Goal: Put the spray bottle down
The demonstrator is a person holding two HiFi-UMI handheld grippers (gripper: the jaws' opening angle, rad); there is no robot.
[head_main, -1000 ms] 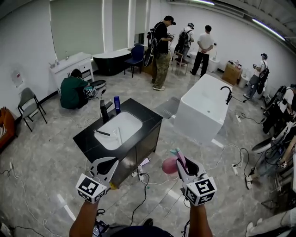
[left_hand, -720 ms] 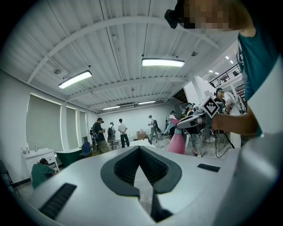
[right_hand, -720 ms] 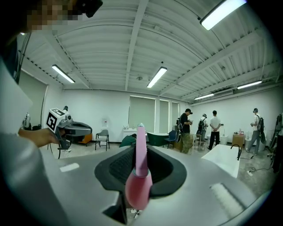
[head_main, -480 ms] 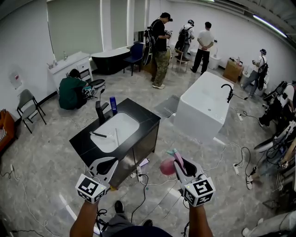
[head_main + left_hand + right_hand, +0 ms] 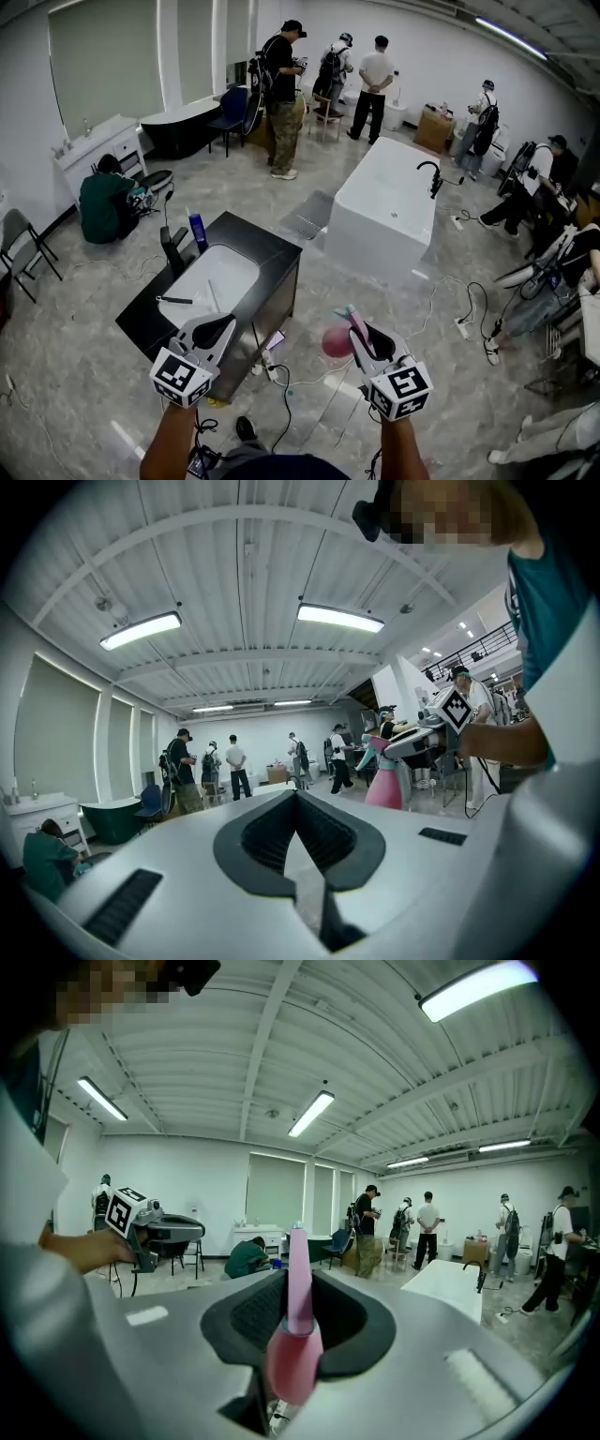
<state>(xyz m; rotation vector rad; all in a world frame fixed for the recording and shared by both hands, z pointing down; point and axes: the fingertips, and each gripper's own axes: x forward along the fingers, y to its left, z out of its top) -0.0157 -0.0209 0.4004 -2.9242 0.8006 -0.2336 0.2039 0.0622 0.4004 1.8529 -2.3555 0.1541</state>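
The spray bottle is pink with a teal trigger, and it hangs over the grey floor. My right gripper is shut on it, low and right of the middle in the head view. In the right gripper view the bottle's pink body and neck stand between the dark pads of the right gripper. My left gripper is level with it to the left, just off the vanity's near corner. In the left gripper view, the left gripper has its tips together and nothing between them. The bottle also shows there, off to the right.
A black vanity with a white basin, a dark tap and a blue bottle stands ahead on the left. A white bathtub is ahead on the right. Cables trail over the floor. Several people stand at the back, and one crouches at the left.
The room has slid left and down in the head view, so the vanity and the tub now lie nearer. Both grippers keep their places in the view, and the right one still holds the bottle.
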